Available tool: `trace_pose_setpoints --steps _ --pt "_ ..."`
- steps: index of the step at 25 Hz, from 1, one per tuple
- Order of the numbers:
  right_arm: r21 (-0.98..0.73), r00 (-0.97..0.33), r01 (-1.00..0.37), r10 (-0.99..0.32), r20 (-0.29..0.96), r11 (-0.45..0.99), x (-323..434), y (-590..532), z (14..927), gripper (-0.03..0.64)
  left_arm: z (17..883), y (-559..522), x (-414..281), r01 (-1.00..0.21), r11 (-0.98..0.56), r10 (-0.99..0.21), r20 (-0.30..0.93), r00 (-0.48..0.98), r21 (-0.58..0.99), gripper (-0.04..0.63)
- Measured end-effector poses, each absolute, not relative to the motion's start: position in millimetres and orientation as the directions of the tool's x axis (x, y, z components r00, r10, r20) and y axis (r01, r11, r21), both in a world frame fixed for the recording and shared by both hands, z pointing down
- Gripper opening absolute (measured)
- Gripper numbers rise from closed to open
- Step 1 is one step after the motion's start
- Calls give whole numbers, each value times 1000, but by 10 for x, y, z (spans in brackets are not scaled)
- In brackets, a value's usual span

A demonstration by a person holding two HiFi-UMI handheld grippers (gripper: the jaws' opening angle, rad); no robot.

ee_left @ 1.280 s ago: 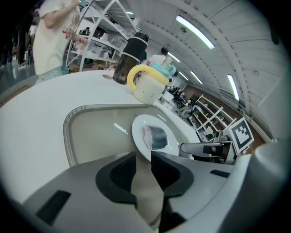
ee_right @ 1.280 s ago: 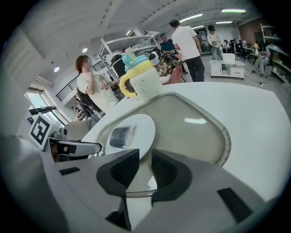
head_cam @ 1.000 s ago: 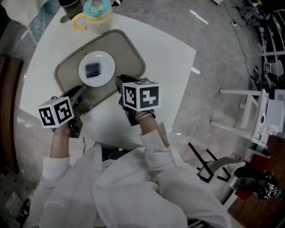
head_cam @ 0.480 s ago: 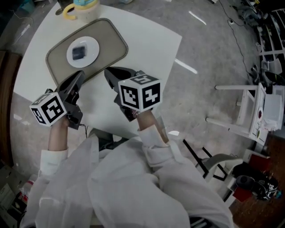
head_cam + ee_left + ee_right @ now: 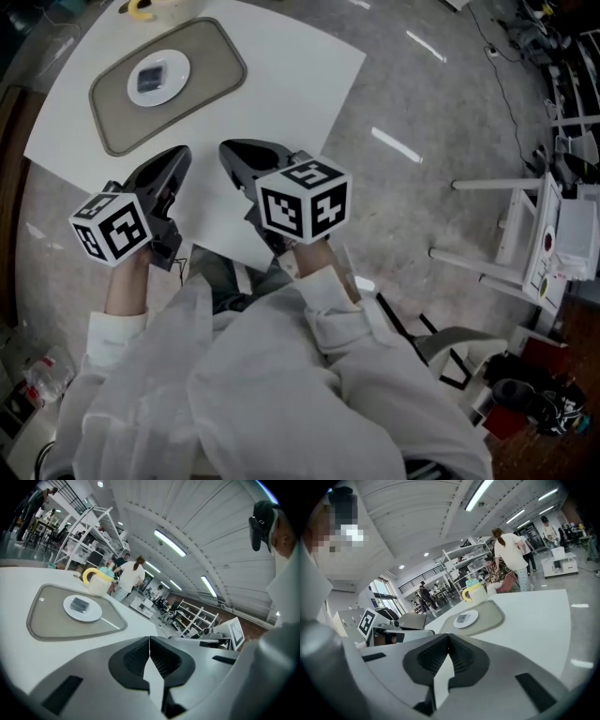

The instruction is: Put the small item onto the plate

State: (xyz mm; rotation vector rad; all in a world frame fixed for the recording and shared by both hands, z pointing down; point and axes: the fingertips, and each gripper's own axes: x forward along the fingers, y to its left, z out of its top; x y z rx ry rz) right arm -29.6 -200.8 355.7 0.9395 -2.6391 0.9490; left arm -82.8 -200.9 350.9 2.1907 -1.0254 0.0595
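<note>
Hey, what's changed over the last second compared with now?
The left gripper and right gripper drew back from the tray toward the person, to the table near edge; both are shut and empty. Nothing was grabbed or released. The small item stayed on the plate.

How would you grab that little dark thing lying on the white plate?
Probably from straight above, pinching two opposite side edges. The small dark block lies flat and low near the middle of the plate, so only its thin sides give the jaws something to press on. Coming in sideways would likely bump the plate's rim first.
</note>
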Motion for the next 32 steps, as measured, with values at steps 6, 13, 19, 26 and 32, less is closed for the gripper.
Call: trace_pose_setpoints --steps 6,13,19,26,32 --pt "-505 -814 -580 -469 343 639 14 -1604 3508 15 3473 -1631 -441 -680 -443 -669 289 685 585 11" --pt "-552 -851 -521 -442 283 651 170 -1327 3417 15 3463 -1300 -160 -680 -463 -665 284 691 569 11" --pt "-625 -850 -498 -480 216 602 214 -1237 3302 15 3425 -1205 -146 -686 -454 -675 282 681 569 11" --pt "-610 -841 -514 -495 219 603 233 -1246 3268 15 3386 -1125 -162 -694 -467 -665 299 684 549 11" --pt "-566 -839 -533 -479 258 629 76 -1209 3230 15 3339 -1088 -218 -688 -476 -649 309 695 549 11"
